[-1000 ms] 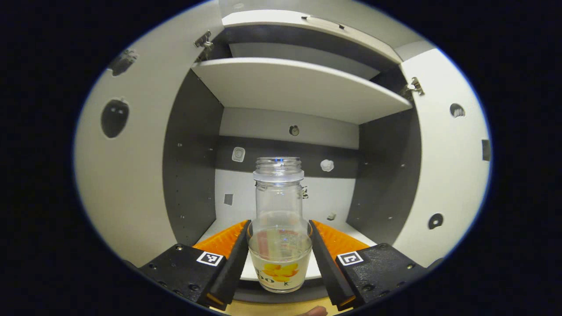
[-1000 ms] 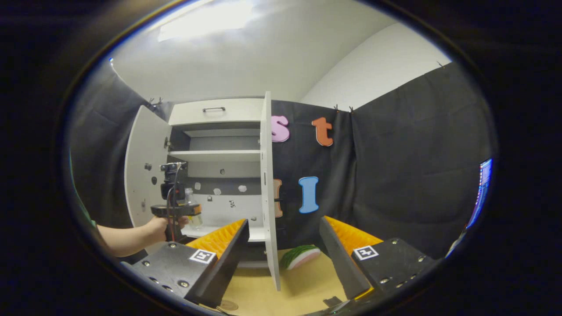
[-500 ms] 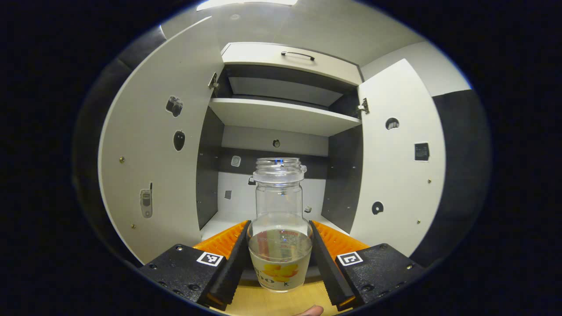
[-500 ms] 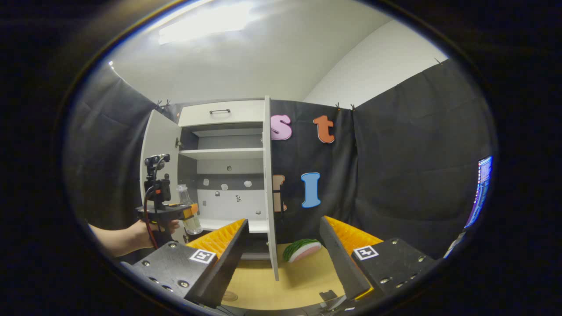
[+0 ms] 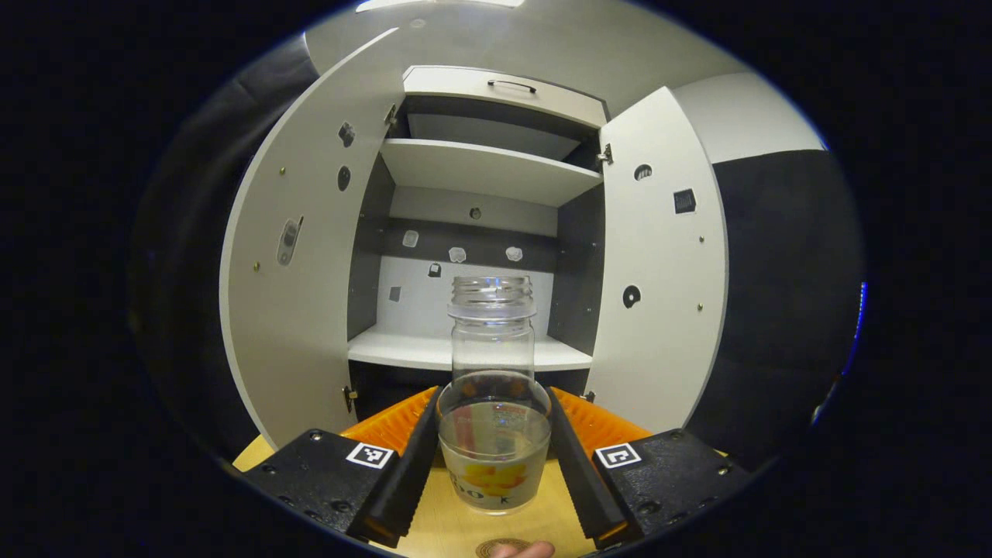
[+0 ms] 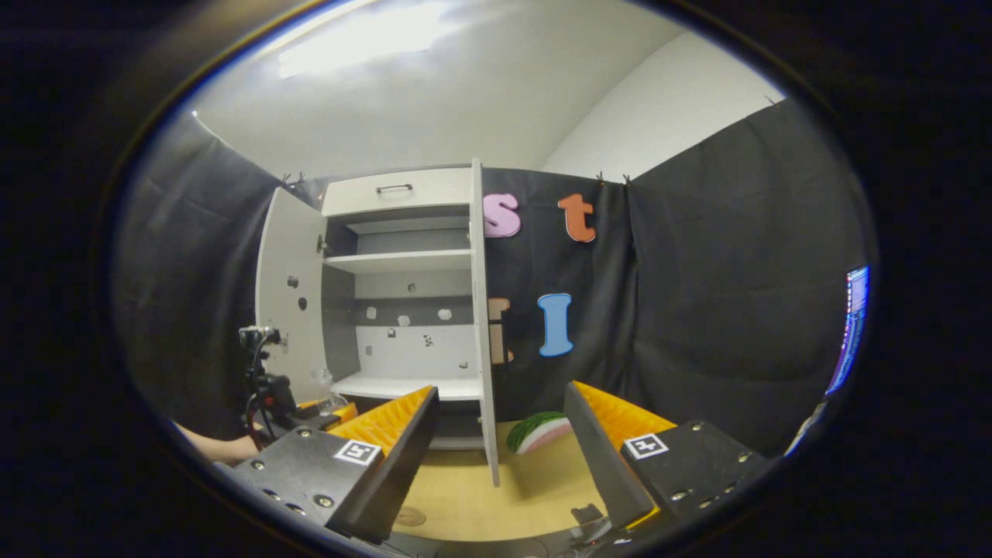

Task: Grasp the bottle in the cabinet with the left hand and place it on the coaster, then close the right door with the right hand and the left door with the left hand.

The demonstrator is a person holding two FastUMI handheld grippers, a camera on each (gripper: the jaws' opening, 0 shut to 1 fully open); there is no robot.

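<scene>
Nearest in left gripper view: left gripper clenched on the bottle, both fingers pressing its lower body, bottle upright, cap off, a little liquid at the bottom. It hangs above the table, out of the cabinet; round coaster peeks just below/in front of it. So grasp + extraction look done; set-down on coaster is next, then both doors. Right gripper released, jaws wide apart w/ nothing between, low over the table, coaster near its left finger. Farther back: right door and left door both wide open, shelf bare.
</scene>
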